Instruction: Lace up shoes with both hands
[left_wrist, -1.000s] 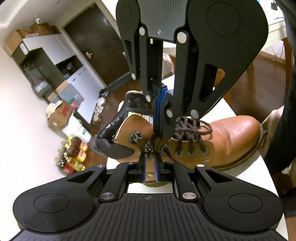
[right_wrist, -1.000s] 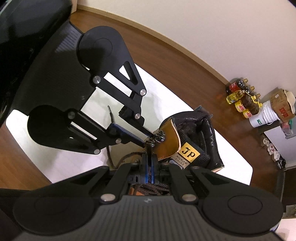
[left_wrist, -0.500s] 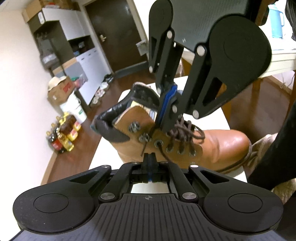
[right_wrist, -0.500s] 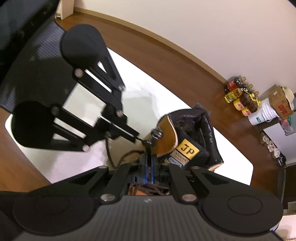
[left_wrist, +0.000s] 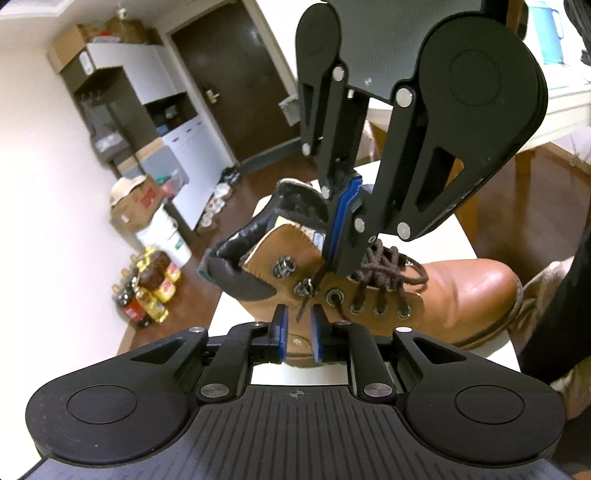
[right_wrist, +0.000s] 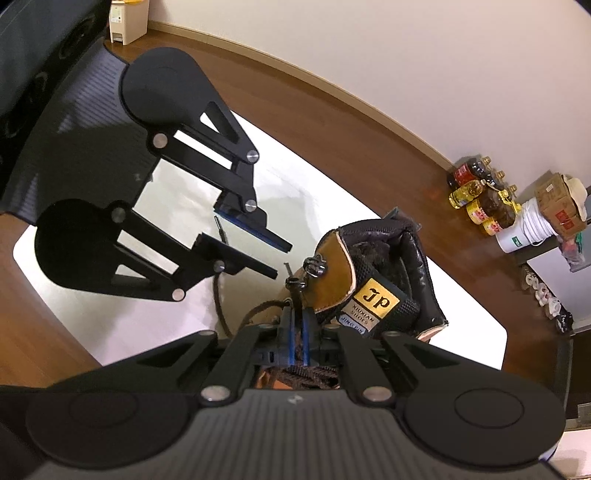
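Two tools at boot: right tool clamps lace at hook; left tool opening, lace end between pads, unpressed. Next, by judgement: regrip end, route to upper hook.

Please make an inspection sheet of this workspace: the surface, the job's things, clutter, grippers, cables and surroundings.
Surface: white table, bare around the boot.
Job's things: tan boot on its sole; dark brown lace threaded through the lower eyelets, top hooks free.
Clutter: nothing seen.
Grippers: left gripper opening, lace end hanging between its pads unpinched; right gripper shut on the lace.
Cables: nothing seen.
Surroundings: oil bottles, white bucket, cardboard box, dark door.
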